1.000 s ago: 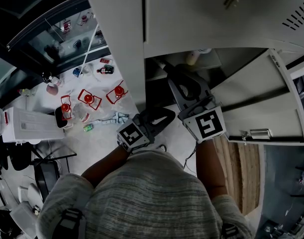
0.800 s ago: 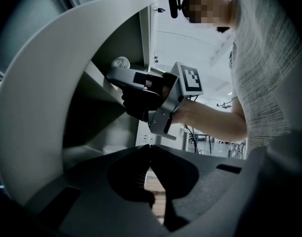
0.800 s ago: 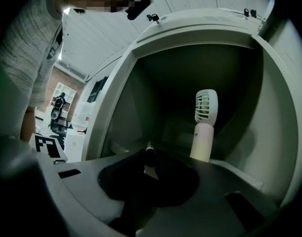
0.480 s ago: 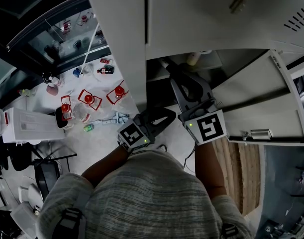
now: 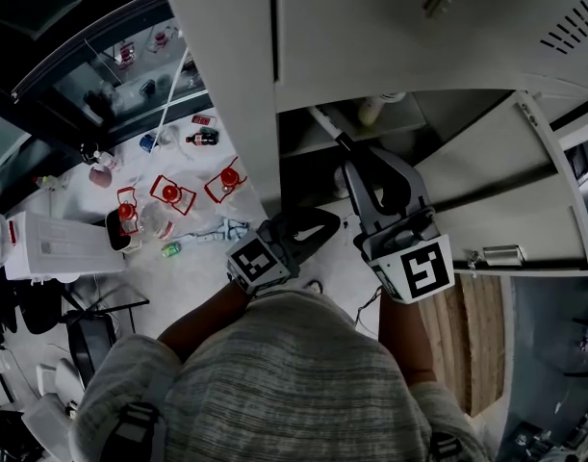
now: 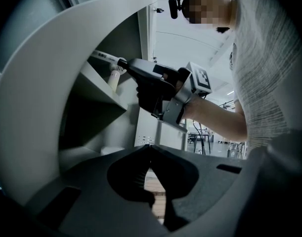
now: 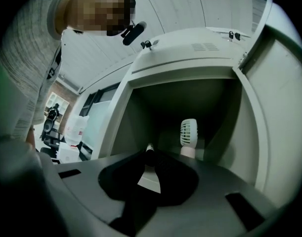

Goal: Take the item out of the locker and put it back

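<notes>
- The right gripper reaches level into the open locker, and its jaws are nearly closed on a pen.
- In the right gripper view the pen stands clamped between the jaw tips of the right gripper, with its pale end pointing into the compartment.
- From the left gripper view the pen shows a white barrel and a dark rear end. The dark end sits in the right gripper, and the white part reaches past the locker's front edge, above the shelf.
- A small fan stands upright on the shelf towards its back, just right of the pen's line and clear of it. Its pale handle shows under the pen in the left gripper view.
- The left gripper hangs level just outside the locker's lower front edge, beside the right arm. Its jaws are pressed together with nothing between them.
- The door stands swung open at the right.
- A white table at the left carries small red-topped things and bottles.
</notes>
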Demonstrator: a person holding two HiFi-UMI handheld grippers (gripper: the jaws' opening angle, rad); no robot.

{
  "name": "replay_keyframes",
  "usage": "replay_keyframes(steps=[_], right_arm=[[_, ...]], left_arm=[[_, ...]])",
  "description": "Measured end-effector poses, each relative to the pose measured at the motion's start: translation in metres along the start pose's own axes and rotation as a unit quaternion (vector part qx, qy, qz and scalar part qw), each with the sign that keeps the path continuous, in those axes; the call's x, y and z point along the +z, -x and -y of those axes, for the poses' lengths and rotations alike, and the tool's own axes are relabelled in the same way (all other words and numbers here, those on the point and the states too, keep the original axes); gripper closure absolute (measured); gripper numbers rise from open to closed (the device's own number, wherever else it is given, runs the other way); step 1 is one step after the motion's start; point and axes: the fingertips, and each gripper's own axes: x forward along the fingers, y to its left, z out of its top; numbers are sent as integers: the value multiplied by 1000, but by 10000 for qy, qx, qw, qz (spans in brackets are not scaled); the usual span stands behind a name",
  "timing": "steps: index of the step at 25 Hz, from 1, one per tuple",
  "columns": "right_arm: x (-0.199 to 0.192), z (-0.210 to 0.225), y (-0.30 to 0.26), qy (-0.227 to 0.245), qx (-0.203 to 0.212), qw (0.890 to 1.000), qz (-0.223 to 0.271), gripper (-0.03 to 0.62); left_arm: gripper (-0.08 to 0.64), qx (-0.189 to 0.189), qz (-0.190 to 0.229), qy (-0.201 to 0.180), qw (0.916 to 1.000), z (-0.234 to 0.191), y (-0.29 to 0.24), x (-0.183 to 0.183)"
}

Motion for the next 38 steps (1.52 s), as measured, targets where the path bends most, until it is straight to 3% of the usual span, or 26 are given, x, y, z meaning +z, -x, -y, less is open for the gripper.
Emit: replay_keyframes(steps=[21, 38], right_arm=[[38, 5, 100, 56, -480, 9979, 441, 515], [39, -1, 113, -187, -609, 9972, 400, 515]], left_arm=[[552, -353, -86, -118, 9993, 20, -16, 2], [552, -450, -144, -173, 9987, 30, -16, 2]])
